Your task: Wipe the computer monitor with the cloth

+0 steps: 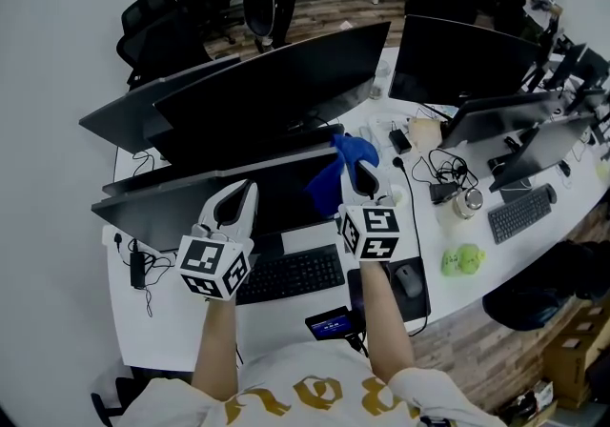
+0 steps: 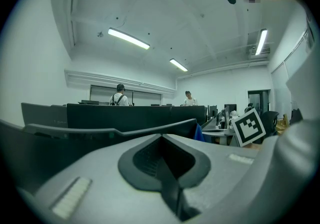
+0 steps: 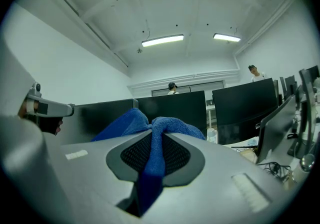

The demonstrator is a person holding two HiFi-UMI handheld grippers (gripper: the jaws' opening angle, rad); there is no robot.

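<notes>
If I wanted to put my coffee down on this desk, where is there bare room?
Bare white desk lies along the near edge, left of the small lit device and in front of the black keyboard. Another patch sits between the mouse pad and the green toy. Behind the mouse pad, tangled cables crowd the top.

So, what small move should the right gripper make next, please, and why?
Probably sweep the cloth leftward across the monitor: the right gripper is shut on it at the screen's upper right, so most of the screen lies to its left.
</notes>
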